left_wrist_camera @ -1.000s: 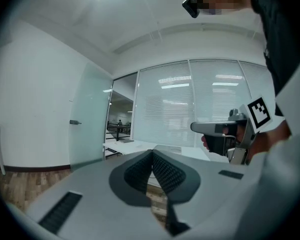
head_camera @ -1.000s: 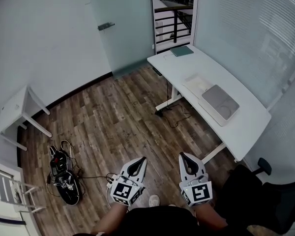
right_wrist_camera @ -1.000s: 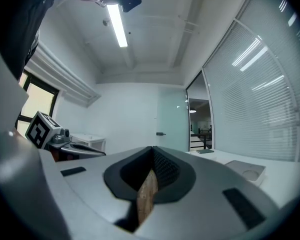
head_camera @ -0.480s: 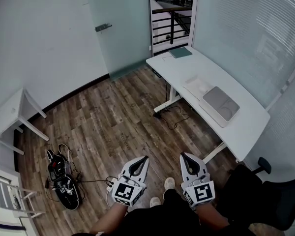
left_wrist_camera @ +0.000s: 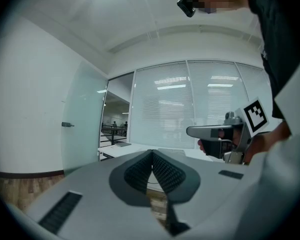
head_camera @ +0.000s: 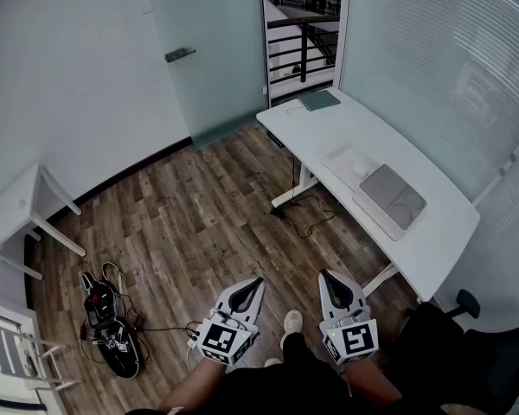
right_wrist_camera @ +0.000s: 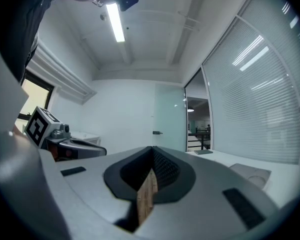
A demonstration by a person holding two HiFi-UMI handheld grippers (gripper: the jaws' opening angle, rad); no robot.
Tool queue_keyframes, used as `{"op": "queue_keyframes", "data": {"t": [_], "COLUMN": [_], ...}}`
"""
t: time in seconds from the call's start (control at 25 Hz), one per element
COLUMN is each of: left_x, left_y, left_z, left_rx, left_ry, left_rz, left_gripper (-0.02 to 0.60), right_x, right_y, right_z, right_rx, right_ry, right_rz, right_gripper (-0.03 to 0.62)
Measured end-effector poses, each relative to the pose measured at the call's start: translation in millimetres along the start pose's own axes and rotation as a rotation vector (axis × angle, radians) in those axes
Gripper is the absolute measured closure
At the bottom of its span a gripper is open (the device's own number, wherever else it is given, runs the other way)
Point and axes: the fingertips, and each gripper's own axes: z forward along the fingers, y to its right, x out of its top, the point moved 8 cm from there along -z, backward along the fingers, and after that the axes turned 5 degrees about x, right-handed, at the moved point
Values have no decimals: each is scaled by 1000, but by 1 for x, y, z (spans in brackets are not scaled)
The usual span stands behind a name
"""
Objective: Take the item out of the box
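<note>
A flat grey box (head_camera: 391, 194) lies on the white desk (head_camera: 441, 232) at the right, with a shallow white tray (head_camera: 349, 162) beside it. I cannot see what is in the box. Both grippers hang low in the head view, above the floor and well short of the desk. My left gripper (head_camera: 253, 283) is shut with nothing between its jaws; its ribbed pads meet in the left gripper view (left_wrist_camera: 152, 153). My right gripper (head_camera: 327, 276) is also shut and empty (right_wrist_camera: 152, 149). Each gripper shows in the other's view, the right gripper (left_wrist_camera: 210, 132) and the left gripper (right_wrist_camera: 75, 147).
A green book (head_camera: 318, 100) lies at the desk's far end. A small white table (head_camera: 22, 206) stands at the left wall. A tangle of cables and devices (head_camera: 106, 320) lies on the wood floor. A glass door (head_camera: 208, 50) is ahead, a black chair (head_camera: 467, 353) at the lower right.
The person has stepped forward; a shoe has come into sight between the grippers and the room has shifted slightly. Both grippers stay shut and side by side.
</note>
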Motion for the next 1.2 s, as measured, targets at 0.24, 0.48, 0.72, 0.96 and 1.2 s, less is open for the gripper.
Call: {"op": "queue_keyframes", "data": {"t": [0.24,0.48,0.72,0.96,1.2], "left_x": [8,10,16,15,18], "left_y": [-14,-29,-45,-57,-61], "left_z": [50,106,152,196,231], "left_rx": [-16,-7,10,27,38], "left_ry": [-2,-9,-11,-25,-25], "left_rz": [5,11,17,6,17], "left_gripper": [568,568,568,568,568], "right_x": [9,13,13,14,5], "right_y": [40,85,127,166,198], "right_z": [31,67,97,125,142], "right_rx": [-18,-15,-15,-17,-17], "right_ry": [26,47,65,74,73], "right_rz": [-14,-10,9,0,7], "right_gripper": [588,588,588,588,588]}}
